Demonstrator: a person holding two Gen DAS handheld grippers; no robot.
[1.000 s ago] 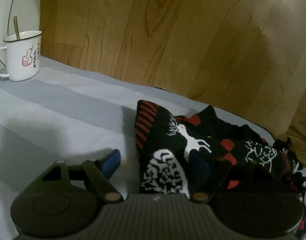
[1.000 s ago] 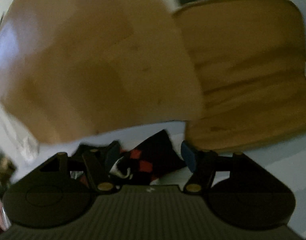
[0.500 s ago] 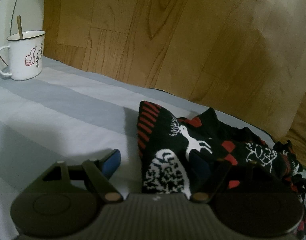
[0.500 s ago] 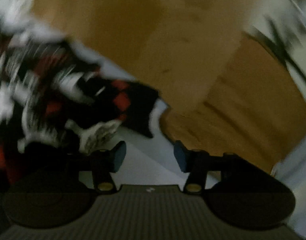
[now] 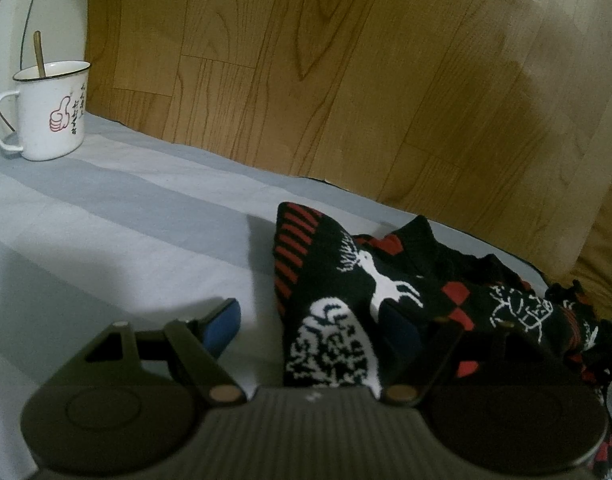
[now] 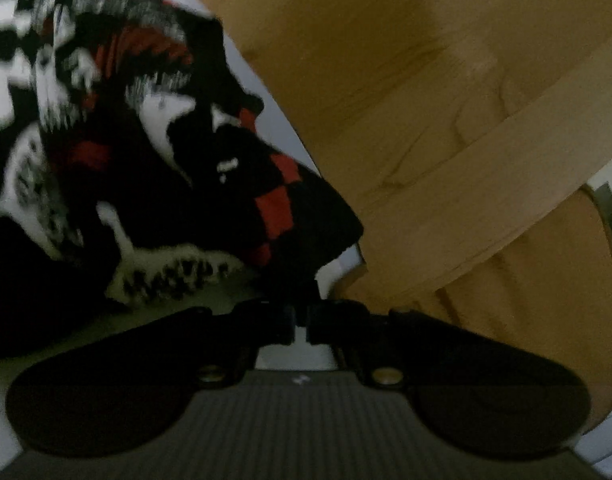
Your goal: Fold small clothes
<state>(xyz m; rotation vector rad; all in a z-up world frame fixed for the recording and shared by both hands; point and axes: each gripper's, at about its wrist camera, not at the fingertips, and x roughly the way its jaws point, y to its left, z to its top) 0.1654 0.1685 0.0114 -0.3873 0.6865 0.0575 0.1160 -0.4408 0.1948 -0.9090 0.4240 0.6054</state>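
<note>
On striped sheet near its far edge, one knit garment (image 5: 370, 312), one mug (image 5: 49, 112) far left, bare sheet (image 5: 125, 216) between, left gripper (image 5: 318, 328) released astride garment corner, right gripper (image 6: 301, 316) clenched on garment edge (image 6: 297, 216).

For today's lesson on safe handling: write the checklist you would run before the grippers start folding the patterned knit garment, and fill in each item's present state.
1. Right gripper shut on the garment corner: ok.
2. Left gripper gripping garment: not ok, jaws open, fabric between them.
3. Garment flat on the sheet: not ok, bunched.
4. Mug away from the garment: ok.
5. Right wrist view sharp: not ok, blurred.
</note>
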